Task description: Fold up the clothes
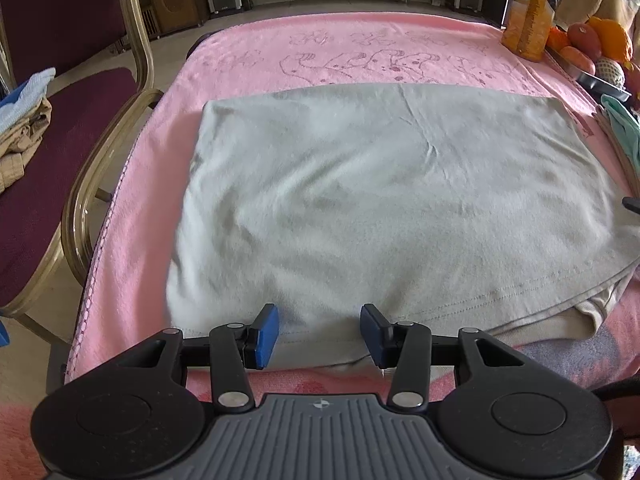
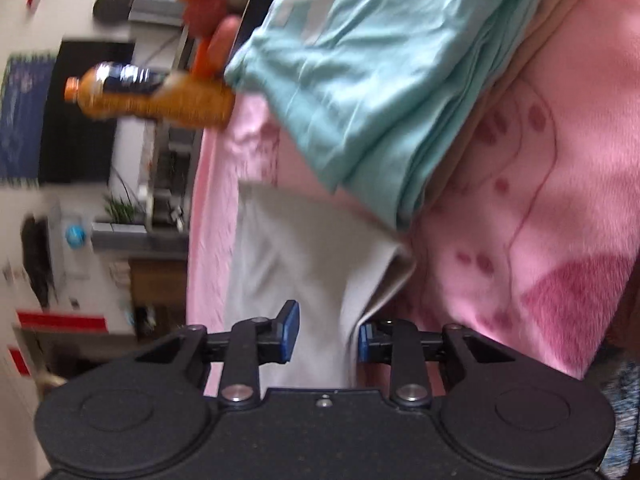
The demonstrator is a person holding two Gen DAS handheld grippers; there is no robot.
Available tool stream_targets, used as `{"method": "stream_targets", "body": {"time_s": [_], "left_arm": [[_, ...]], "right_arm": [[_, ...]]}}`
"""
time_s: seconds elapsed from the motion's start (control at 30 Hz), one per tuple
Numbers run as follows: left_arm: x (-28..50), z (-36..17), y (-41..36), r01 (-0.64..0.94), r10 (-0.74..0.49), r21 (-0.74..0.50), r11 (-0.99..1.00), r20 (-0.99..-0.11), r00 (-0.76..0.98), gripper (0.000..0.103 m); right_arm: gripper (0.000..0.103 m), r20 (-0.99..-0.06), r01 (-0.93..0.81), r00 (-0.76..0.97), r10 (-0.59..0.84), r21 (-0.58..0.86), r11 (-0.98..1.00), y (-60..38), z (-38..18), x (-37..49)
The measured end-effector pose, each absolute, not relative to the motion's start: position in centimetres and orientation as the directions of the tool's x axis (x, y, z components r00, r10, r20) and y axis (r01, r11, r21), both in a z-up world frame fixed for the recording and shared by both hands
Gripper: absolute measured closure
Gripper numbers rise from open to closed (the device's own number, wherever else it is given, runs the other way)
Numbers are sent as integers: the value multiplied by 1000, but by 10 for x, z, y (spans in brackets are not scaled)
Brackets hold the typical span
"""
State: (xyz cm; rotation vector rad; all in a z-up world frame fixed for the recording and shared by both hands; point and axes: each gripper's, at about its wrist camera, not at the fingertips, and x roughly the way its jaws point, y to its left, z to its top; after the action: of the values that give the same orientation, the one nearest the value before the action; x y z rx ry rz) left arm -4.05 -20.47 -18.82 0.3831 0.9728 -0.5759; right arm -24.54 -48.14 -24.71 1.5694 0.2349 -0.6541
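While the pale grey garment (image 1: 360, 200) lay spread flat on the pink blanket (image 1: 248, 52) covering the tabletop, the left gripper (image 1: 319, 334) hung over its near hem at 6 o'clock, jaws spread apart, blue pads (image 1: 267, 336) clear of the cloth on either side; nothing pinched. Hem stitching ran toward 4 o'clock, where a beige underlayer (image 1: 560, 320) showed beneath the edge.

Right wrist view was rolled sideways and blurred. Right gripper (image 2: 326, 338) stood with jaws partly apart, the garment's (image 2: 304, 248) edge passing between them; whether the pads pressed the fabric could not be told. A folded teal garment (image 2: 360, 80) sat at 12 o'clock of that gripper, on top of a beige layer, just beside the grey cloth's far corner.

Orange bottle (image 2: 152, 96) and a tray of fruit (image 1: 592, 40) stood at the blanket's far right corner, 1 o'clock from the grey garment. Maroon chair (image 1: 60, 128) with piled clothes (image 1: 20, 132) stood off the tabletop at 9 o'clock.
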Motion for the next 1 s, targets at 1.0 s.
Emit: {"method": "stream_targets", "body": {"time_s": [1.0], "left_arm": [[-8, -134, -102, 447, -222, 39, 894, -828, 515, 58]], "right_arm": [[100, -567, 757, 623, -538, 265, 597, -393, -119, -141]]}}
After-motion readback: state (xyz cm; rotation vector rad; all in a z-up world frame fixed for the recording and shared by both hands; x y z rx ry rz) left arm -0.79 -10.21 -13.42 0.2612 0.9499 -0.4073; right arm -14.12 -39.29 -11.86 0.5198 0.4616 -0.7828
